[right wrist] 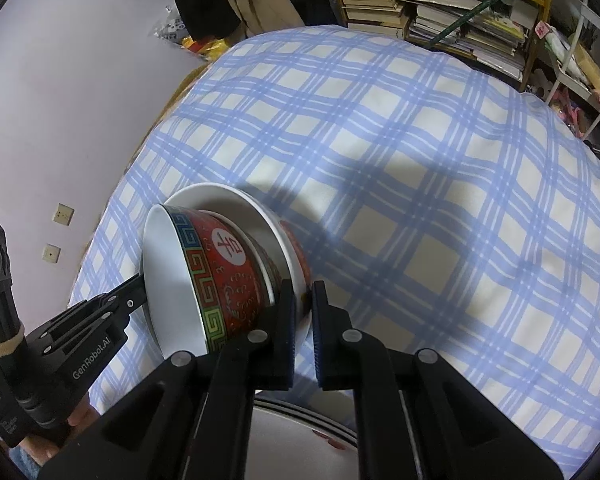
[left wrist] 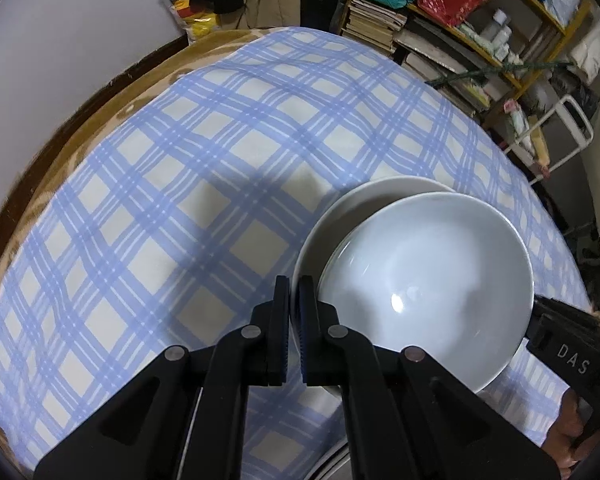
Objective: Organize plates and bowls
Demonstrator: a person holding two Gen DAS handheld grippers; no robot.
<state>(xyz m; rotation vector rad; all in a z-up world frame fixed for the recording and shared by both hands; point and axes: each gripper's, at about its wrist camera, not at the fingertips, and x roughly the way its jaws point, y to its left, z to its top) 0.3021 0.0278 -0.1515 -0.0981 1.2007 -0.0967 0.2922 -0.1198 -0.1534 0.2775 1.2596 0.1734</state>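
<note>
Right wrist view: two nested red bowls [right wrist: 224, 280] hang tilted above the checked cloth [right wrist: 420, 200], their mouths turned toward the left gripper [right wrist: 140, 284]. The right gripper [right wrist: 303, 312], jaws narrow, pinches the outer rim; the left gripper [left wrist: 294, 304], nearly closed, pinches the opposite rim.

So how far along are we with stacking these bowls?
Done: one red patterned bowl sits partly nested in a second bowl. In hand: left gripper and right gripper each pinch a rim, the pair tilted above the checked cloth. Left: seat them fully and set them down, probably on the plate below.
</note>
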